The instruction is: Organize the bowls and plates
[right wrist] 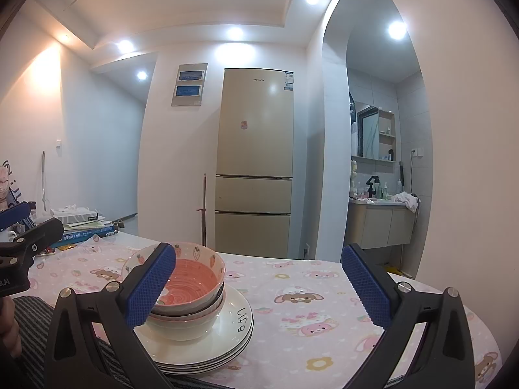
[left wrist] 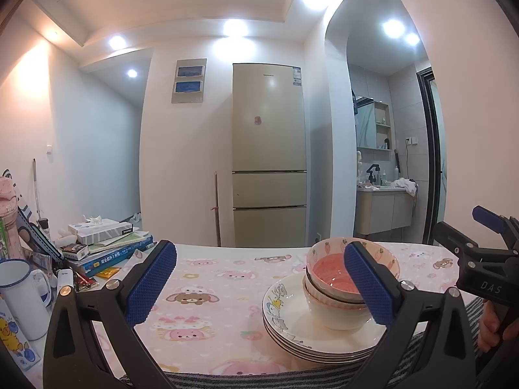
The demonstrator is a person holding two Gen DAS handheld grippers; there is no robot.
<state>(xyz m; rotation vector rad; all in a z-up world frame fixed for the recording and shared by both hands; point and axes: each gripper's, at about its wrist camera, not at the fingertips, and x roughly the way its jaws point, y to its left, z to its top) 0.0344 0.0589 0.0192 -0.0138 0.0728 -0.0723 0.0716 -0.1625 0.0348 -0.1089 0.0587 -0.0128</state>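
Bowls (right wrist: 191,295) stacked upright (rims up) on plates (right wrist: 233,334).

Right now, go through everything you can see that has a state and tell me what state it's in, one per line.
Left gripper: open, holding nothing.
Right gripper: open, holding nothing.
Bowls: nested in a stack, upright, on the top plate.
Top bowl: empty, pink inside.
Plates: stacked flat on the table.
Fridge: all doors shut.
Mug: upright at the table's left edge.
Tissue box: lying on the books, a tissue sticking out.
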